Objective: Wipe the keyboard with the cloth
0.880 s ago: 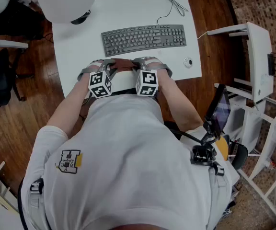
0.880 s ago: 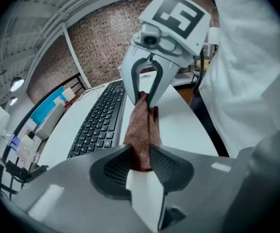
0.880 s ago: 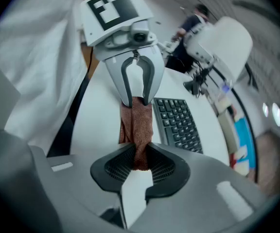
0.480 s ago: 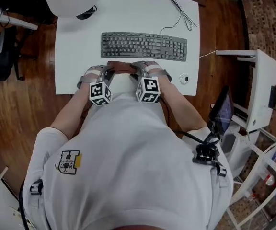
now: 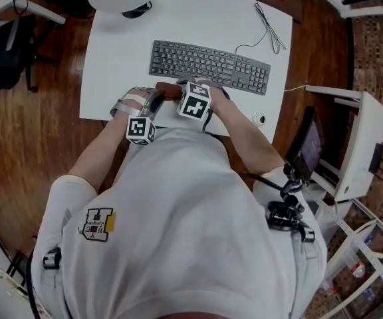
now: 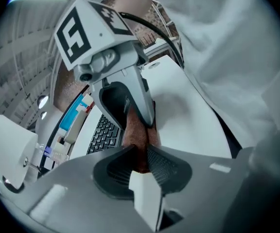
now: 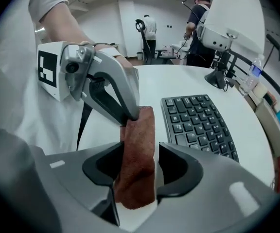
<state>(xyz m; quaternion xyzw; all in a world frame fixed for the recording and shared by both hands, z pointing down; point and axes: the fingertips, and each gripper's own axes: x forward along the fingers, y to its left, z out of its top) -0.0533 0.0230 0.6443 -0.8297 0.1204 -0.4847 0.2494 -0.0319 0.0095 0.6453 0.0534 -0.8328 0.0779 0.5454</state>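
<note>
The person is leaning over the near edge of the white table [image 5: 115, 58], holding the brown cloth [image 7: 139, 135] stretched between both tools. The left gripper [image 6: 140, 161] is pinching one end of it tight between closed jaws. The right gripper [image 7: 139, 165] is straddling the other end with its jaws standing wide. One pad seems to be brushing the fabric, though I cannot be sure it is pressing. Just beyond, the keyboard [image 5: 211, 65] is lying flat, with the cloth just beside its near edge and not yet on the keys. I am judging the wiping as not yet started, with the whole key field waiting.
</note>
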